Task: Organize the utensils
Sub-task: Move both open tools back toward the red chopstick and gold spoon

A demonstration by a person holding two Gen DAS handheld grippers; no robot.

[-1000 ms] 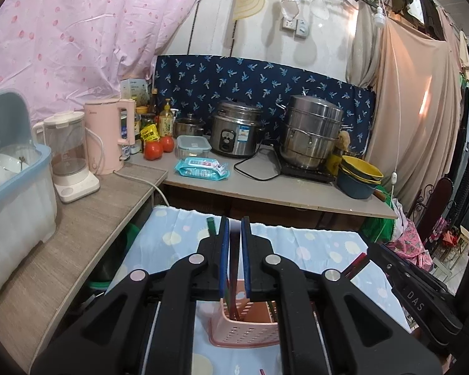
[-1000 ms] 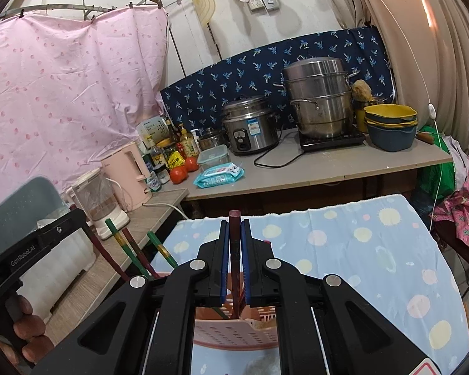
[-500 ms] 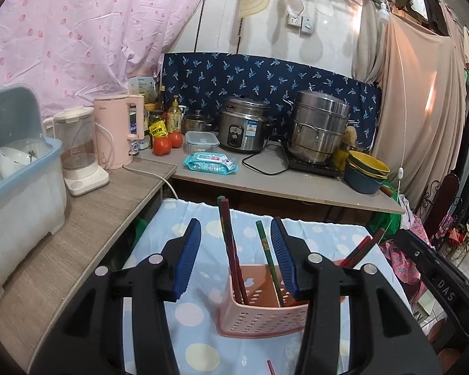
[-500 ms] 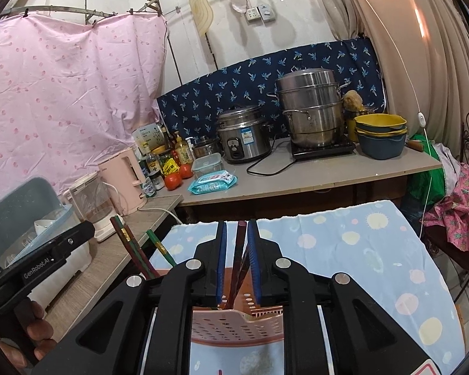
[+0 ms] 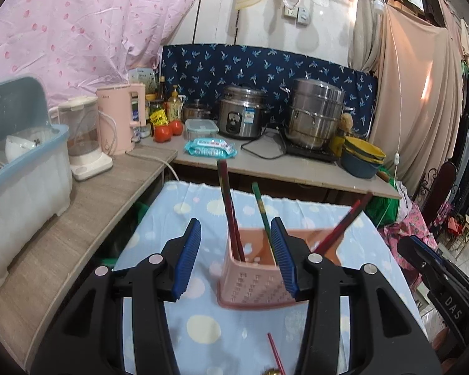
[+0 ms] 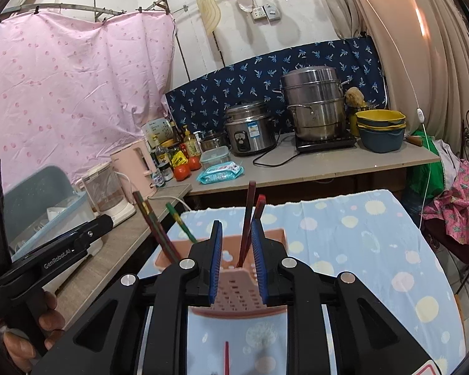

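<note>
Now the left gripper (image 5: 236, 254) is being held with its blue pads well apart and clamped on nothing, while the jaws of the right gripper (image 6: 236, 262) are being opened, their earlier clamp on a dark red chopstick (image 6: 246, 223) being given up so that it stands loose between them. Both chopsticks carried a second ago are being left leaning in the pink holder (image 5: 259, 276) on the spotted tablecloth (image 5: 203, 328). One red stick (image 5: 275, 353) is still being left on the cloth, so another pick-up is probably being called for.
</note>
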